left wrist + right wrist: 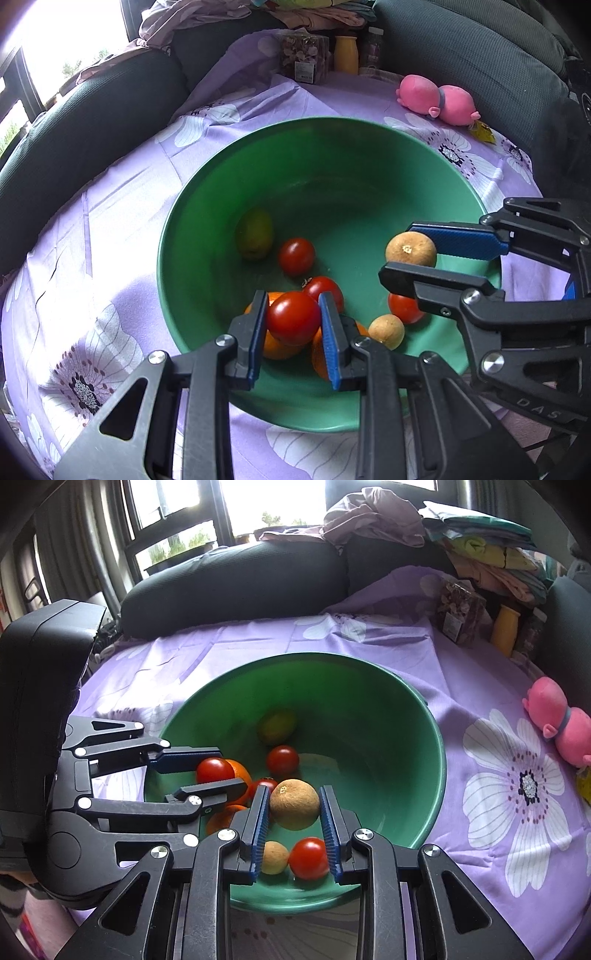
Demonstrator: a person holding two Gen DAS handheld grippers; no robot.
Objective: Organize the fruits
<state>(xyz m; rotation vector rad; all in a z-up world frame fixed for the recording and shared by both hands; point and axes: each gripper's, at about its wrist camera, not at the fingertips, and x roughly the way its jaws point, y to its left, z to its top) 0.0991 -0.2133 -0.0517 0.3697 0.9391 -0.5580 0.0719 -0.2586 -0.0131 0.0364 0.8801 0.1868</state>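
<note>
A green bowl [332,123] [314,657] on a purple floral cloth holds several fruits. My left gripper [293,298] [229,770] is shut on a red tomato [293,319] [215,770], held over oranges [277,349] at the bowl's near side. My right gripper [294,791] [400,251] is shut on a round brown fruit [294,805] [410,249] above the bowl's floor. Lying loose inside are a green fruit [255,238] [277,725], more tomatoes [296,256] [309,858] and a smaller brown fruit [386,331] [274,856].
A pink plush toy [437,99] [561,716] lies on the cloth beyond the bowl. A yellow bottle [346,54] [505,629] and a clear box [304,55] stand at the far edge. Dark sofa cushions [236,579] ring the table, with piled clothes behind.
</note>
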